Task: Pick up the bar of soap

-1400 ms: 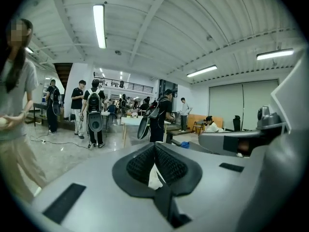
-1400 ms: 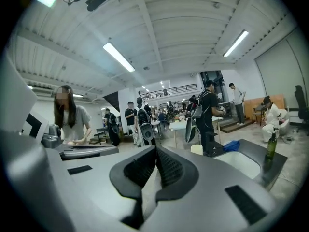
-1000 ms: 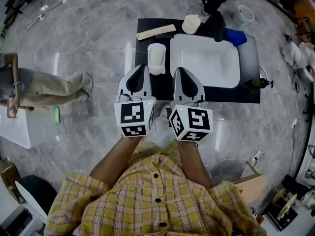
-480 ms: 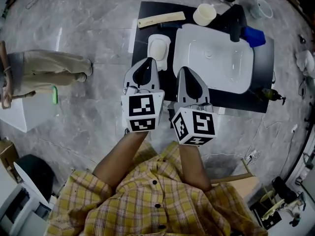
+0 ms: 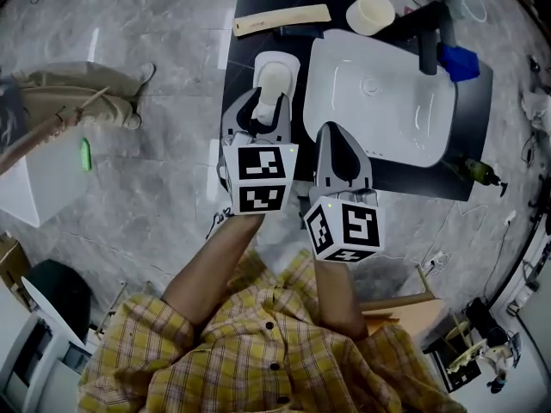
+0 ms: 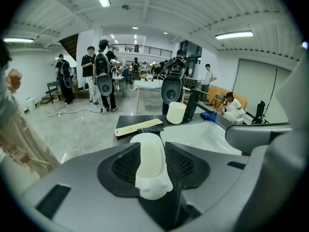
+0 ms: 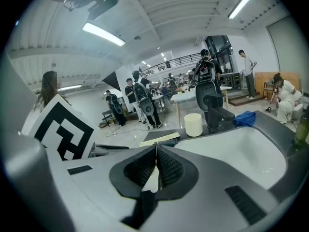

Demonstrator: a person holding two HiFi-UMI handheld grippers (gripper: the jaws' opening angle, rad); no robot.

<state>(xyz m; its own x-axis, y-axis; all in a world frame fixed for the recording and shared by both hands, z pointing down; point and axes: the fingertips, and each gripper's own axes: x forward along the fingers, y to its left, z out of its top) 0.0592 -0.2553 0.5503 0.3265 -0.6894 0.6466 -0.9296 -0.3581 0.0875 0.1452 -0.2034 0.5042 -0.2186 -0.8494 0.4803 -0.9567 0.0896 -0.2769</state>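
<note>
Step in hand, by my reading: getting the left gripper (image 5: pixel 258 103) around the soap (image 5: pixel 272 83), not yet lifting. Soap lies in a white dish (image 5: pixel 277 61) on the black desk (image 5: pixel 250 11), just left of the sink (image 5: pixel 387 101). Left jaws are opening with the soap between them; the left gripper view shows the pads close along both long sides, no clear squeeze. To do it well: centre the bar between the pads, bite the soap above the dish rim so the dish stays down, close squarely and gently since soap is likely slick, then lift straight up. Left forearm is stretched forward, the gripper pointing away over the dish. Right gripper (image 5: pixel 336 134) sits beside it near the sink's front edge, jaws together, nothing held.
</note>
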